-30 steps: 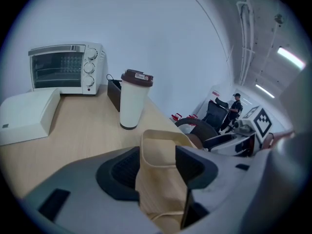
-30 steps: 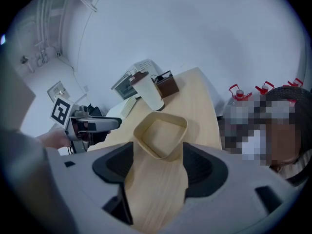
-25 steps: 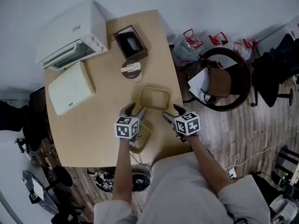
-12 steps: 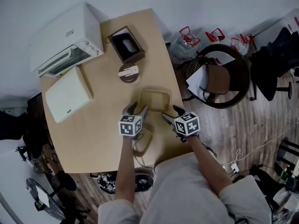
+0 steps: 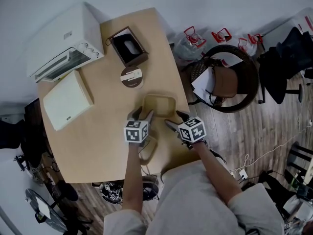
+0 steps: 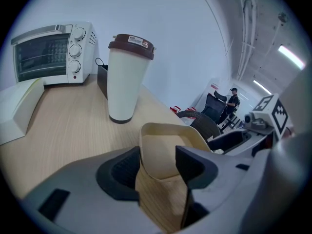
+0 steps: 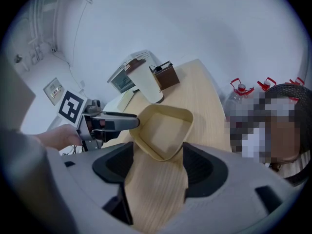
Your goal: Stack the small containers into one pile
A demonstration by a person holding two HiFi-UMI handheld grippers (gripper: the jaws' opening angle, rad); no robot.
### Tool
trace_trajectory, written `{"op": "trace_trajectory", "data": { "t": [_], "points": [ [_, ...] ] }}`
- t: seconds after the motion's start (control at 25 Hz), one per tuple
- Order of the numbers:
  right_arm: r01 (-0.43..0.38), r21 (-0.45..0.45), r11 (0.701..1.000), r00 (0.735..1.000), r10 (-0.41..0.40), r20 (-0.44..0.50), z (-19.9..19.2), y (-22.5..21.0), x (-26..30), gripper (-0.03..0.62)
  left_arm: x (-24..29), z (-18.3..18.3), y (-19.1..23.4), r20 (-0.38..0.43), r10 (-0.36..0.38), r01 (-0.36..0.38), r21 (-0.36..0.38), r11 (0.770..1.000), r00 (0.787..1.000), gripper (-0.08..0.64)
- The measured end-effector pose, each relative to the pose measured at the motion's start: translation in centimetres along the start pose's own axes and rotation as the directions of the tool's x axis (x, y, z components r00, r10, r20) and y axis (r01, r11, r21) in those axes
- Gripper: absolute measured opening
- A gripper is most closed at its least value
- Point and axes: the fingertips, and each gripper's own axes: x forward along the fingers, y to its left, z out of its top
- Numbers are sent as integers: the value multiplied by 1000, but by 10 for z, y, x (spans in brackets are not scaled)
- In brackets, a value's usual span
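A beige square container (image 5: 159, 105) sits upright on the wooden table (image 5: 98, 136) near its right edge. My left gripper (image 5: 141, 115) stands open just short of its near left corner; in the left gripper view the container (image 6: 168, 147) shows between the open jaws, untouched as far as I can see. My right gripper (image 5: 174, 120) is open at the container's near right corner, with the container (image 7: 163, 130) ahead of its jaws. A second beige container (image 5: 148, 150) lies under my left hand near the front edge, mostly hidden.
A white tumbler with a brown lid (image 5: 131, 76) stands beyond the container. Behind it are a brown open box (image 5: 128, 47), a white toaster oven (image 5: 61, 43) and a cream flat box (image 5: 67, 99). A chair (image 5: 227, 82) stands right of the table.
My left gripper has come a little forward and down toward the container's near corner. The right gripper and both containers have stayed where they were.
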Motion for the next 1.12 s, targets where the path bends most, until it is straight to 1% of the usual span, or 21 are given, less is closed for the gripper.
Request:
{"op": "trace_trajectory", "data": {
  "t": [0.12,0.24,0.4,0.48,0.6,0.8,0.96,1.12],
  "points": [
    [2,25,1000,1000,-3,12,1,-4,-1,319,-1,-2,0,-11,-6,6,5,1000,1000,221],
    [26,17,1000,1000,-26,7,-1,-9,1,319,-1,-5,2,-23,-2,2,19,1000,1000,221],
    [-2,25,1000,1000,2,6,-3,-2,4,318,-2,-6,4,-16,-18,18,-4,1000,1000,218],
    [3,20,1000,1000,-3,4,-5,1,5,318,-3,-6,1,-21,-25,25,-4,1000,999,216],
    [11,-4,1000,1000,-11,0,-3,1,6,318,-6,-2,-1,-15,-29,29,8,1000,999,216],
    [21,-50,999,999,-20,27,9,7,1,319,-14,0,-2,-6,-29,29,10,1000,1000,207],
    [24,-107,994,999,-19,43,19,13,-5,319,-25,5,-5,18,-22,21,23,1000,1000,207],
    [18,-176,984,998,-8,57,27,22,-11,321,-41,11,-9,49,1,-3,37,999,999,207]
  ]
}}
